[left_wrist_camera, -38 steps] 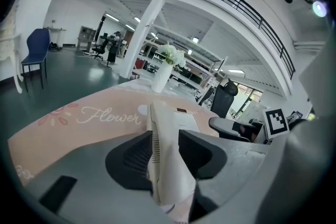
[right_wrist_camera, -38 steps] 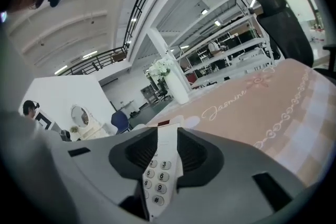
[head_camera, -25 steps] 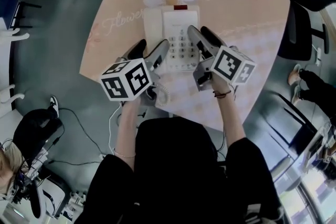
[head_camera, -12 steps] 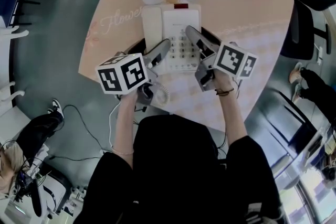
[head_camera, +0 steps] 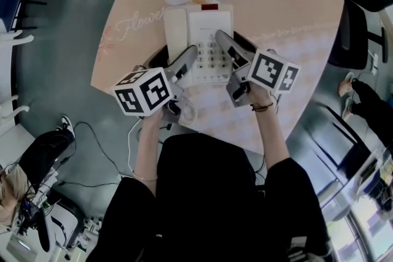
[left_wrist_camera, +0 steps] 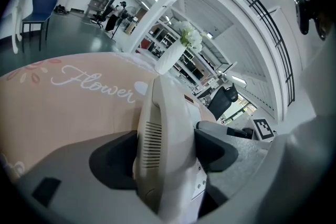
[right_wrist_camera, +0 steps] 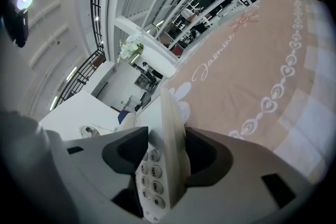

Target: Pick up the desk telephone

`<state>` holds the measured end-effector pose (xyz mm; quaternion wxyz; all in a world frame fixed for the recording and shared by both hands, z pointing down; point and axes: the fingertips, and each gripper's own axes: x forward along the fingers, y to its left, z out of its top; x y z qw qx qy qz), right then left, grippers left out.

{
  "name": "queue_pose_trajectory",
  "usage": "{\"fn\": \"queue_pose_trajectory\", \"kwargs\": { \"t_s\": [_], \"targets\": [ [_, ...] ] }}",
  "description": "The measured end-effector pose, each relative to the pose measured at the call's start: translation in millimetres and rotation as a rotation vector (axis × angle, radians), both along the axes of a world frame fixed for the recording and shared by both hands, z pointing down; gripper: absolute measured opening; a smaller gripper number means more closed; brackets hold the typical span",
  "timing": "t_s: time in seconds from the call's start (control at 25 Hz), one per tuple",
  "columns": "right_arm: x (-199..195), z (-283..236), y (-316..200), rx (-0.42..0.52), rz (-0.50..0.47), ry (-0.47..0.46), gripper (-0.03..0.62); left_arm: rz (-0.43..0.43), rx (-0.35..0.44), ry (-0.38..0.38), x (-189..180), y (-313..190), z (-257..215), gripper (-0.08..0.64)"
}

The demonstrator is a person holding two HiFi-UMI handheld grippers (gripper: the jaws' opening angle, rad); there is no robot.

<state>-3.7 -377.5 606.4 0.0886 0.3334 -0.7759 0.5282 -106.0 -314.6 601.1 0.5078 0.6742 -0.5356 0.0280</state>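
White desk telephone (head_camera: 199, 40) on the pink surface (head_camera: 295, 21), nearer its left edge than its right, keypad (head_camera: 212, 55) up, handset (head_camera: 174, 24) along the left side. Grip, left tool (head_camera: 174, 57): jaws closed on the handset side, pads pressing both flanks. Grip, right tool (head_camera: 236, 46): jaws wide but clamped across the right rim, one pad over the keypad, the other outside. Coiled cord (head_camera: 190, 108) trails toward the near edge.
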Motion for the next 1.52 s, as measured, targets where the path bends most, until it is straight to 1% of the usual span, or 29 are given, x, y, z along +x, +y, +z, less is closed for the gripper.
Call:
{"fn": "queue_pose_trajectory", "kwargs": {
  "t_s": [0.32,0.48,0.68,1.08,1.52],
  "targets": [
    [3,1,0,-0.010,0.018,0.028,0.201,0.010,-0.040,-0.022,2,0,2,0.321],
    [4,-5,1,-0.009,0.018,0.033,0.201,0.023,-0.045,-0.030,3,1,-2,0.321],
    [5,-16,3,-0.003,0.028,0.029,0.201,0.037,-0.038,-0.037,4,2,-14,0.321],
    [11,-49,7,0.043,0.044,0.028,0.198,0.049,-0.008,-0.030,9,9,-41,0.321],
    [20,-93,22,0.092,0.050,0.010,0.195,0.037,0.039,-0.034,17,25,-82,0.321]
  ]
}}
